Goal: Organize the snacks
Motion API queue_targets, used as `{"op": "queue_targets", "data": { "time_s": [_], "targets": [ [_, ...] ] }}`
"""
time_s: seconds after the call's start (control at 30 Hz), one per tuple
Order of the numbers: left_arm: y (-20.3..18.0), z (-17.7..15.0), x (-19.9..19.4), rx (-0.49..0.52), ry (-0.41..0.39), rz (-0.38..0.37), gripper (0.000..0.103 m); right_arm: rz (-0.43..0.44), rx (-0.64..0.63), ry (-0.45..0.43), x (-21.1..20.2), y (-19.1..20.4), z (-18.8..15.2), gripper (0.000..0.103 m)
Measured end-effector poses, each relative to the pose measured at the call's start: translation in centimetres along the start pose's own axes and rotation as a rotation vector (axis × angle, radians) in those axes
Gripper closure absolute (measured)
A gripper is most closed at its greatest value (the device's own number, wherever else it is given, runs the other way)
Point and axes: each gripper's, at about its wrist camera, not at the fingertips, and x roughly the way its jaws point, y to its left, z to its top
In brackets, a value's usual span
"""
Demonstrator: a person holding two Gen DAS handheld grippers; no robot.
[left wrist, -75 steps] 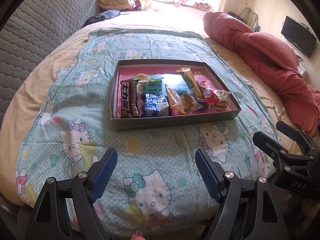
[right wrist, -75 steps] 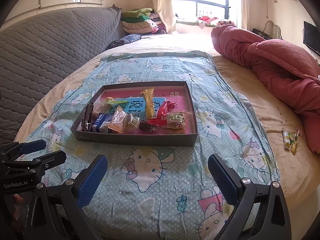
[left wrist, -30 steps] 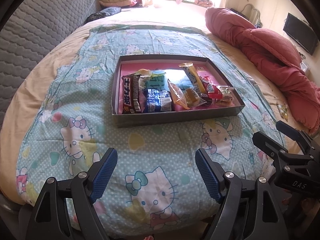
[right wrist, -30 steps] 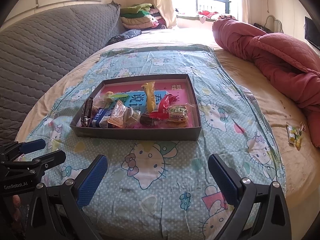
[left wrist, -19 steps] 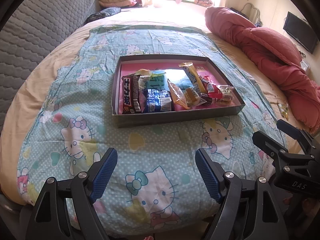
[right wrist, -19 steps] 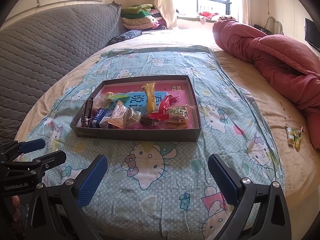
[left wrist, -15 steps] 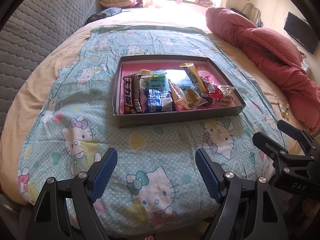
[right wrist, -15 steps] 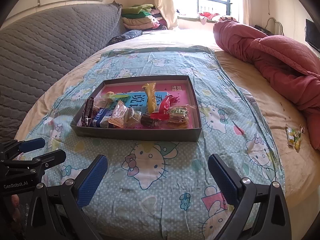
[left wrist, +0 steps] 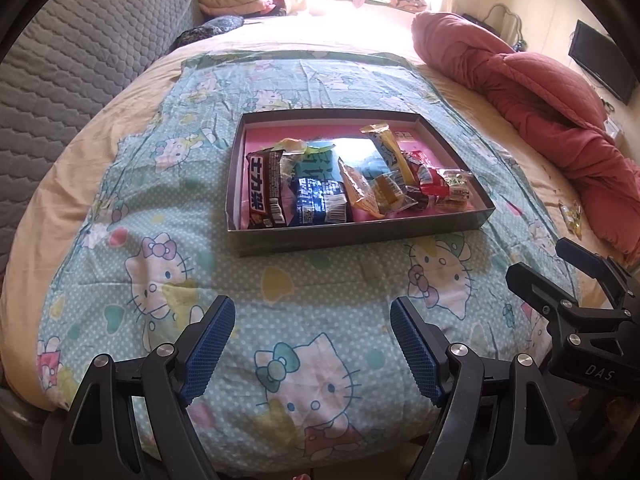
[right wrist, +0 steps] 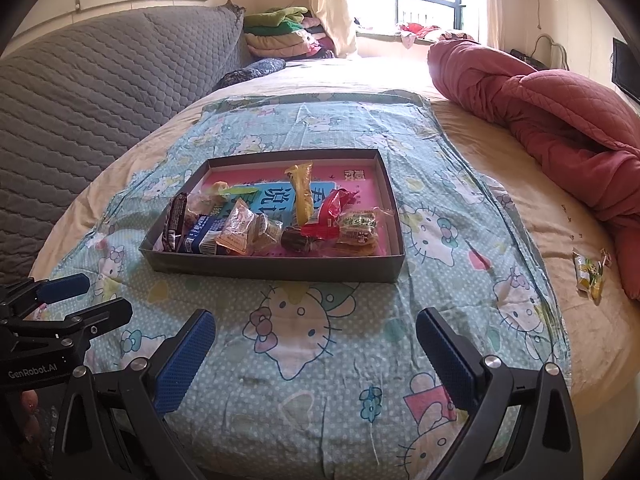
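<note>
Right wrist only: window bars point(right wrist: 424, 0).

— What can't you make out in the tray point(left wrist: 360, 236)?
— The blue card point(right wrist: 272, 198) under the snacks is mostly covered.
— Anything cut off?
— The television point(left wrist: 604, 62), by the frame's edge. The small packet point(right wrist: 588, 274) is too small to read.

Both tools hover side by side at the near end of the bed point(left wrist: 100, 168). The left hand-held gripper point(left wrist: 312, 344) gapes wide, holding nothing; the right hand-held gripper point(right wrist: 316, 356) gapes likewise, tilted downward.
</note>
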Motion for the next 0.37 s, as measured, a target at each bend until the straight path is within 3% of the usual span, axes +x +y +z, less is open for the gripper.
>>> {"op": "queue_targets", "data": {
  "time_s": [0.23, 0.37],
  "targets": [
    [-0.3, 0.0, 1.2, 0.017, 0.003, 0.022, 0.022, 0.006, -0.008, 0.006, 1.0, -0.1, -0.1, 0.002],
    [0.3, 1.3, 1.0, -0.001, -0.073, 0.023, 0.022, 0.025, 0.001, 0.016, 2.2, -0.5, 0.0, 0.002]
  ]
}}
